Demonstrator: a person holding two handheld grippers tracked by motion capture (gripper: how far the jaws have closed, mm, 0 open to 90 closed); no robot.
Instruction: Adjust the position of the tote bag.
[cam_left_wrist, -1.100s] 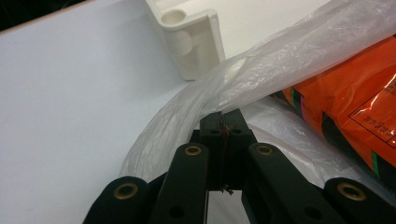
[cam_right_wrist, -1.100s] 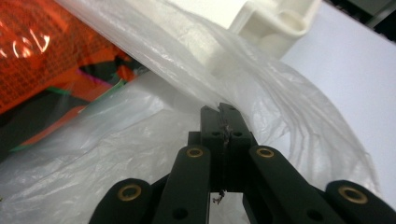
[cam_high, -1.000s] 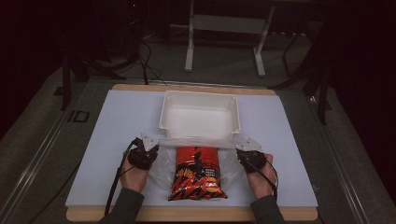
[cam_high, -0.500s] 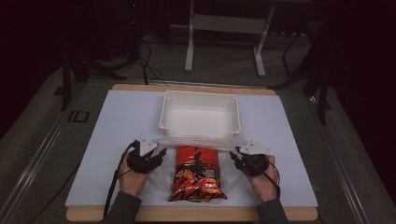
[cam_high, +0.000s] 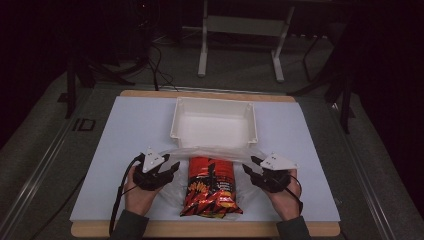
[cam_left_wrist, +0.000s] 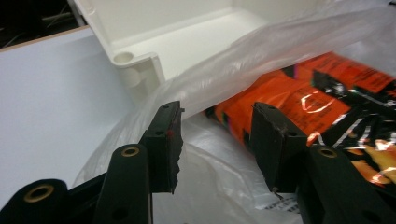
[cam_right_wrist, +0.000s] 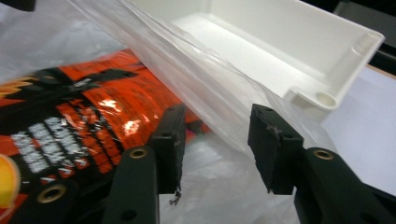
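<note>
While both claws have just been opening, the left claw and right claw are standing apart, releasing the clear plastic bag; it is lying at the worktop's 6 o'clock, sheathing the chip packet.

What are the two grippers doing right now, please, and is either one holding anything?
Left gripper: jaws open, just opened, holding nothing; clear plastic bag lies beyond them.
Right gripper: jaws open, just opened, holding nothing.
</note>
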